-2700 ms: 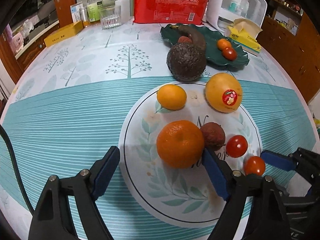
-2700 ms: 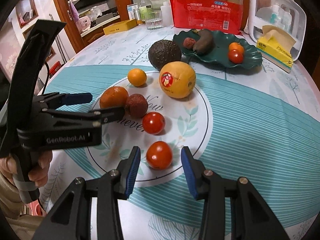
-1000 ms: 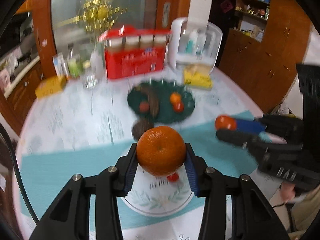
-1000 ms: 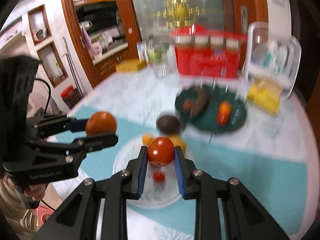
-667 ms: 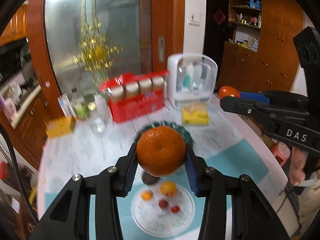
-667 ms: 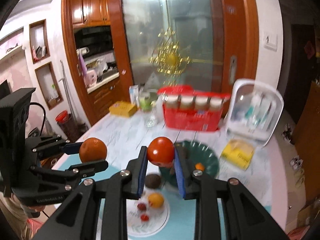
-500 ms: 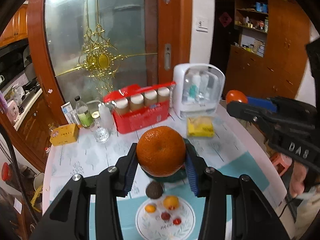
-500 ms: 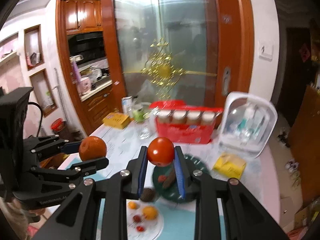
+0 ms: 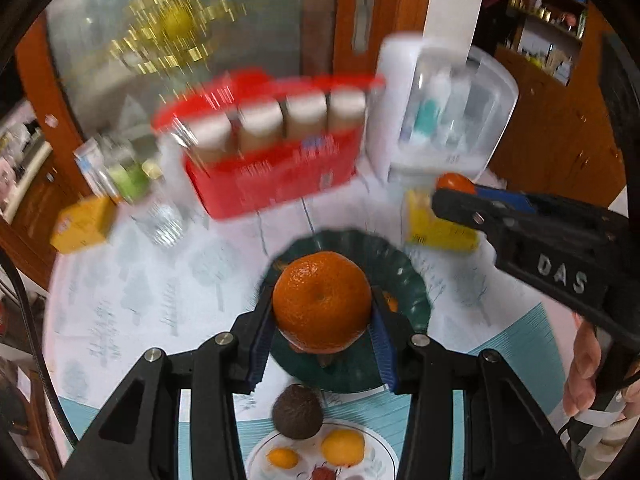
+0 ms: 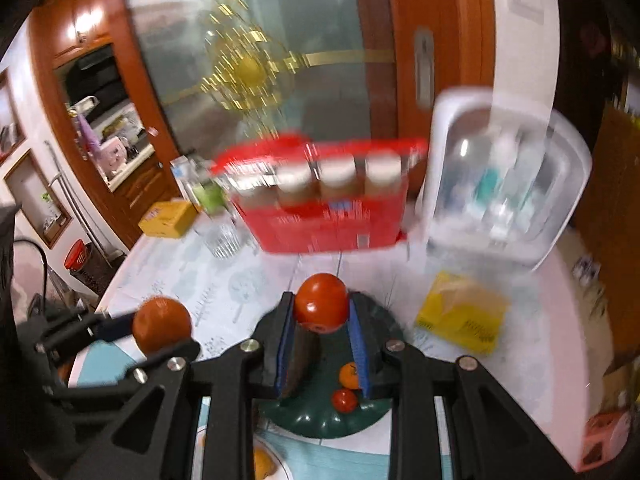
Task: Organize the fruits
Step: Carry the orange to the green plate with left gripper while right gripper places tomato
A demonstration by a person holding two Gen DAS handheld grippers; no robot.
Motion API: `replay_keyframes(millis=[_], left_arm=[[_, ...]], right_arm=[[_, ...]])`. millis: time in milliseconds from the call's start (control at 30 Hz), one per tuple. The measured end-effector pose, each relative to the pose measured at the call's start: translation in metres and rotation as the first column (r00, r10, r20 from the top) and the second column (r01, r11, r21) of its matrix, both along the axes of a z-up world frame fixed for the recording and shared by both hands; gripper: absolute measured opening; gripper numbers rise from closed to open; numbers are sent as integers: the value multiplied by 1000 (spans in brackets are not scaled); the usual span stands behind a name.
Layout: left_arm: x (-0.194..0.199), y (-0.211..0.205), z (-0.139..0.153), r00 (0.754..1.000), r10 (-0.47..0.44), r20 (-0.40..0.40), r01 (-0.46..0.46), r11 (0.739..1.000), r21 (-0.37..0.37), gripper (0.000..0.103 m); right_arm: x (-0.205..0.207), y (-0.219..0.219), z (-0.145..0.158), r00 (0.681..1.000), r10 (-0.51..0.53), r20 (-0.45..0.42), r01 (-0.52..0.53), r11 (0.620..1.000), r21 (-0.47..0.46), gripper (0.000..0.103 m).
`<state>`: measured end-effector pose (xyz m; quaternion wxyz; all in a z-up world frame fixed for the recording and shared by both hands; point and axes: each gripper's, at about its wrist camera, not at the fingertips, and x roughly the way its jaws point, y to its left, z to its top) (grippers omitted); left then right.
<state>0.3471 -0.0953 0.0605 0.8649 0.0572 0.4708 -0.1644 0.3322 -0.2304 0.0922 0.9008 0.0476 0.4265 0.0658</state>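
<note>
My left gripper [image 9: 321, 334] is shut on a large orange [image 9: 322, 300] and holds it high above the dark green plate [image 9: 408, 280]. My right gripper [image 10: 321, 332] is shut on a red tomato [image 10: 321, 303], also above the green plate [image 10: 376, 404], which holds a small orange [image 10: 349, 374], a small tomato [image 10: 344, 399] and a dark long fruit [image 10: 302, 360]. Below lies the white round plate [image 9: 384, 456] with two yellow-orange fruits [image 9: 343, 447] and an avocado [image 9: 298, 411] at its far edge. Each gripper shows in the other's view.
Behind the green plate stand a red box of jars [image 9: 276, 148], a white clear-lidded case [image 9: 448, 120], a yellow tissue pack [image 10: 460, 312], a glass [image 10: 220, 240] and a yellow box [image 9: 80, 224]. The background is blurred by motion.
Both grippers, still holding their fruits, have come down and forward toward the green plate; the table and its objects look larger and nearer than half a second ago.
</note>
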Motion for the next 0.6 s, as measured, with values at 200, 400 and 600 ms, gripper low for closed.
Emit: replay_keyframes(millis=[200, 400, 600], left_arm=[[33, -31, -102, 986, -15, -165, 23, 999, 49, 43], [44, -42, -146, 978, -33, -208, 44, 998, 50, 43], [50, -42, -156, 978, -41, -207, 50, 998, 37, 44]], right_arm=[[47, -14, -105, 987, -15, -161, 24, 998, 57, 26], [66, -10, -176, 964, -2, -266, 26, 996, 85, 26], [73, -7, -203, 949, -3, -317, 42, 992, 115, 27]])
